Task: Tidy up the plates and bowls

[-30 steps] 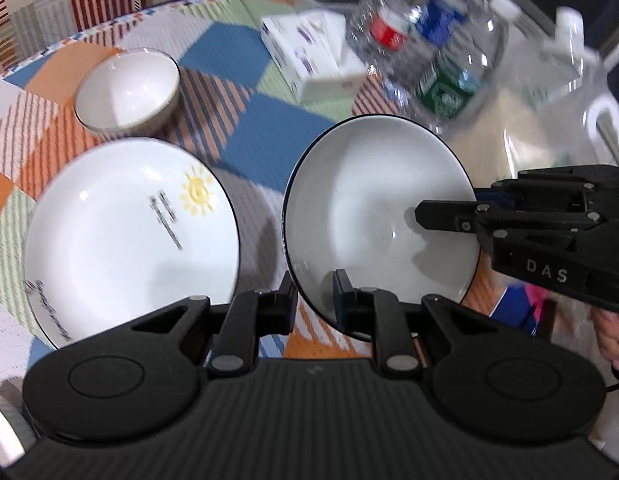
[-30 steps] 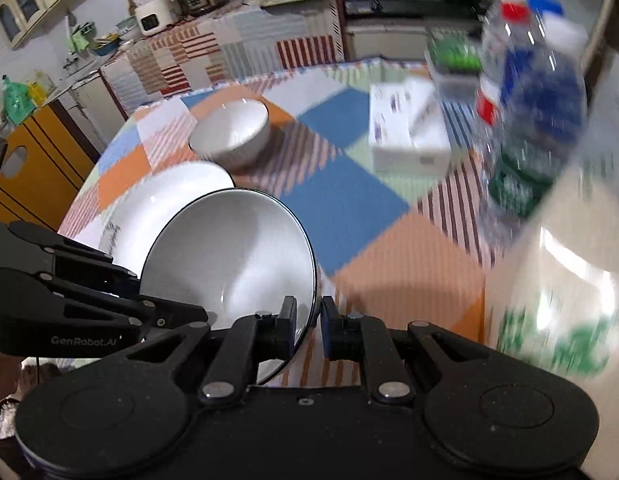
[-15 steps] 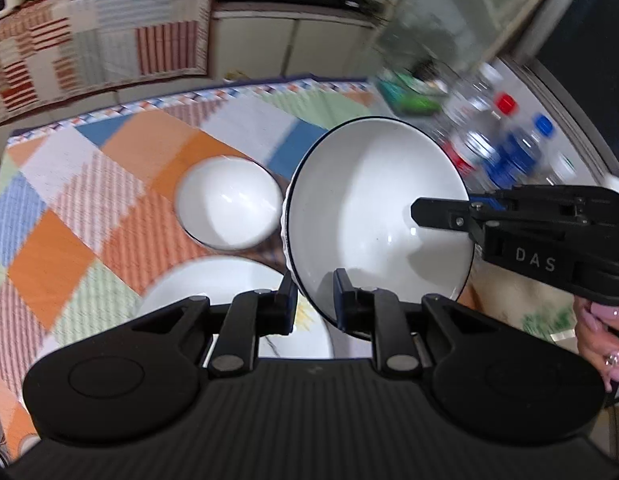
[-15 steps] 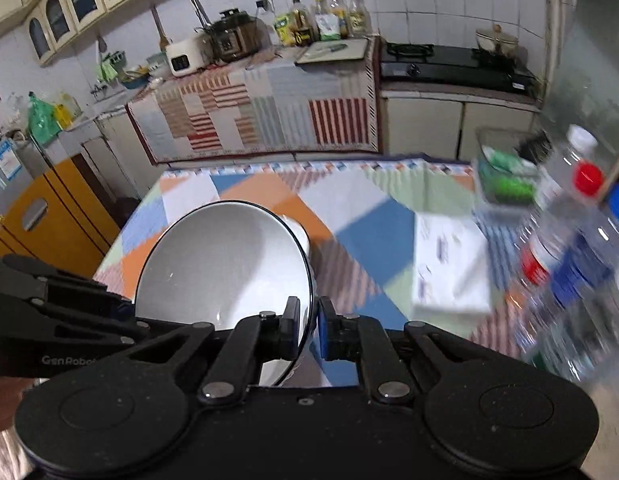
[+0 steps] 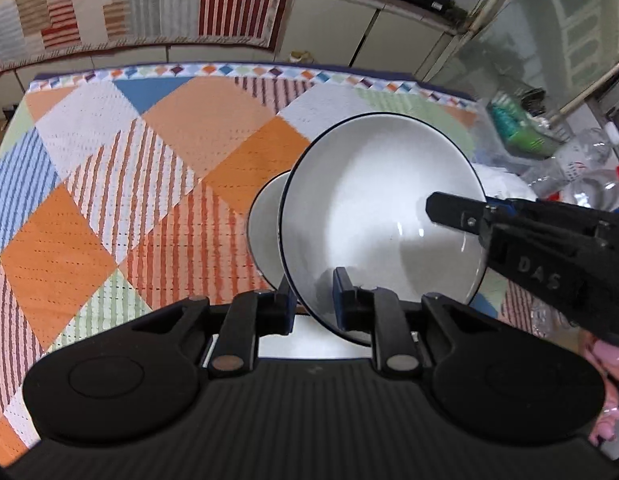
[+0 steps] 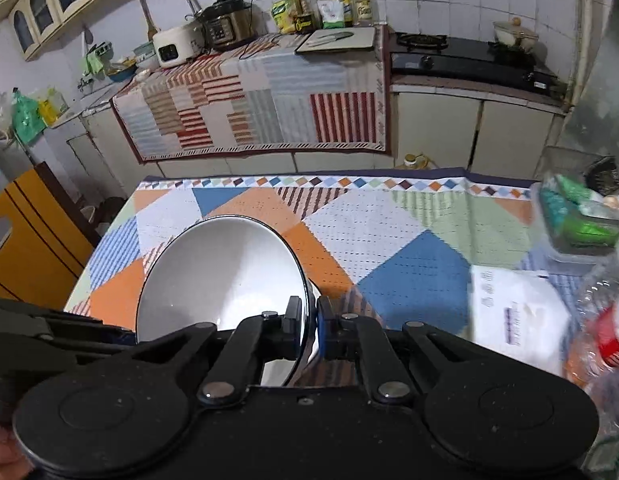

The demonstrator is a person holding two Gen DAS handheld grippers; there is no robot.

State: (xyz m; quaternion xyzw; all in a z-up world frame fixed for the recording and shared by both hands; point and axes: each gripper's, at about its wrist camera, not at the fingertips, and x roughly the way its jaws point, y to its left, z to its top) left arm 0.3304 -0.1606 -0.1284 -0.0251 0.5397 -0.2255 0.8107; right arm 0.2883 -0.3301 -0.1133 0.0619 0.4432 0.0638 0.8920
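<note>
**A:** Progress so far? Start near the bowl and work outward.

**B:** Both grippers are clamped on the rim of 1 wide bowl [image 5: 373, 216], which is carried tilted above the cloth [image 5: 109, 184]. The left gripper [image 5: 313, 300] pinches the near edge. The right gripper [image 6: 308, 320] has its jaws closed tight on the opposite edge, with the wall of the bowl between them.

**A:** And past the bowl?

**B:** Just behind it, partly hidden, sits a small bowl [image 5: 267, 232] on the cloth. Beyond that lies bare patchwork up to the far border. Right of the bowl are a tissue pack [image 6: 513, 304] and bottles [image 6: 605, 320], blurred.

**A:** So how much is finished?

**B:** My guess is mid-carry: the bowl is lifted but not set down. Nothing looks stacked yet. Placing it, perhaps with the small bowl, remains.
</note>
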